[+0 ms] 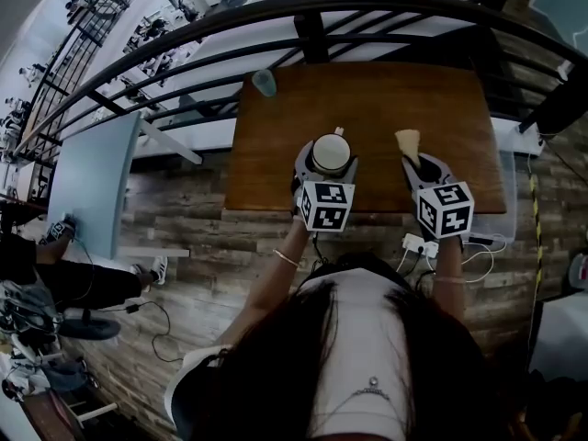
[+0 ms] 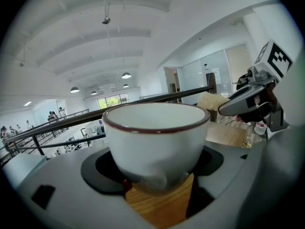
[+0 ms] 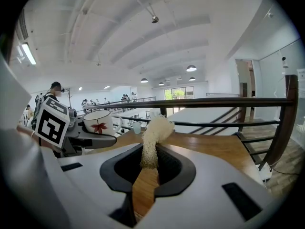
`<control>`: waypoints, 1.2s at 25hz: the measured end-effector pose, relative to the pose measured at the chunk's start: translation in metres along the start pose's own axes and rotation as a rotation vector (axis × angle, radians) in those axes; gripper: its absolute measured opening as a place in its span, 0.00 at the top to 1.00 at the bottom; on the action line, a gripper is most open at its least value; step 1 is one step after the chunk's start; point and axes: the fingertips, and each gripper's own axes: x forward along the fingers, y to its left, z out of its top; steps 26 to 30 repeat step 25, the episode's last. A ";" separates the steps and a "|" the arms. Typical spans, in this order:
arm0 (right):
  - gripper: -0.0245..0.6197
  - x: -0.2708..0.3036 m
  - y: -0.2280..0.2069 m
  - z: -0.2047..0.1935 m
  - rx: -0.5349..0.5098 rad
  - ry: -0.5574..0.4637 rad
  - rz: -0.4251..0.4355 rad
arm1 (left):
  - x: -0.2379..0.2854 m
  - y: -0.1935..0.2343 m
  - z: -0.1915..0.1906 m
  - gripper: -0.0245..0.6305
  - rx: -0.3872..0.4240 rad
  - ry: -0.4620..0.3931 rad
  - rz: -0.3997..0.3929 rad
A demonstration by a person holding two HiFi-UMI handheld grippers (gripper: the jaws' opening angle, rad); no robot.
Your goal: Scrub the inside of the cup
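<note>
The left tool (image 1: 329, 161) clasps a white, red-rimmed cup (image 2: 155, 137) upright between wide-set jaws; the right tool (image 1: 425, 165) pinches what looks like a loofah scrubber (image 3: 153, 137), apart from the cup, both above the wooden tabletop (image 1: 367, 99) by its near edge.

**Free room and obstacles about the table (image 1: 367, 108).**

The far half of the table is bare, except for a glass (image 1: 265, 83) at its far left corner. Over the near edge, the left gripper (image 1: 326, 162), closed on the cup (image 1: 331, 152), and the right gripper (image 1: 419, 165), closed on the sponge (image 1: 408, 141), stand side by side and apart. An open lane of table top lies between them. The cup's mouth faces up with nothing over it. To the right of the right gripper the table is bare. A railing (image 1: 312, 12) runs just beyond the table's far edge and bars reach that way. A power strip (image 1: 418, 244) and cables lie on the floor below the near edge.
</note>
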 end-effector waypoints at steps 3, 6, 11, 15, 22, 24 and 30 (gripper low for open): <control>0.84 0.001 -0.001 -0.001 -0.003 0.006 -0.005 | 0.003 0.001 0.001 0.34 -0.002 -0.002 -0.003; 0.84 0.002 -0.003 -0.003 0.003 0.009 -0.008 | 0.007 -0.001 0.001 0.34 -0.004 0.000 -0.009; 0.84 0.001 -0.006 -0.004 0.005 0.015 -0.015 | 0.012 -0.006 0.003 0.34 -0.001 -0.001 -0.026; 0.84 0.000 -0.005 -0.006 0.004 0.016 -0.014 | 0.012 -0.009 0.002 0.34 0.005 0.000 -0.033; 0.84 0.002 -0.010 -0.005 0.010 0.023 -0.009 | 0.015 -0.010 0.004 0.34 -0.004 0.007 -0.030; 0.84 0.002 -0.011 -0.005 0.010 0.024 -0.009 | 0.015 -0.010 0.004 0.34 -0.008 0.006 -0.029; 0.84 0.002 -0.012 -0.005 0.011 0.025 -0.009 | 0.015 -0.011 0.004 0.34 -0.010 0.006 -0.028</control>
